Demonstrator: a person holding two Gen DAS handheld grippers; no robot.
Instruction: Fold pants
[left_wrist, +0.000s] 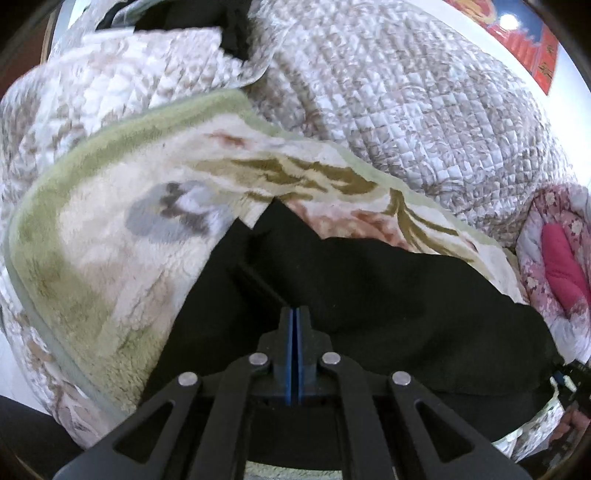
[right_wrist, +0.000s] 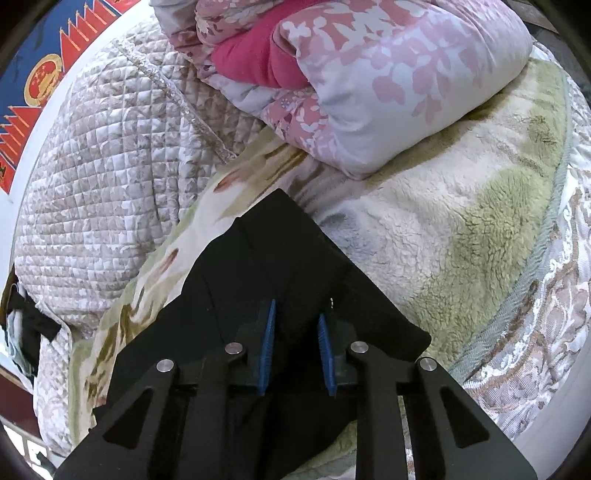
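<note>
Black pants (left_wrist: 388, 295) lie on a fluffy cream and green blanket (left_wrist: 110, 258) on a bed. In the left wrist view my left gripper (left_wrist: 294, 314) is shut, its blue pads pressed together over the black cloth; whether cloth is pinched between them I cannot tell. In the right wrist view the pants (right_wrist: 266, 258) lie folded to a pointed corner. My right gripper (right_wrist: 295, 314) is open, its blue pads apart just above the cloth, holding nothing.
A quilted beige bedspread (left_wrist: 406, 110) covers the bed beyond the blanket. A folded pink floral duvet (right_wrist: 369, 92) with a magenta lining lies on the blanket at the right. A red and blue poster (right_wrist: 37, 85) hangs on the wall.
</note>
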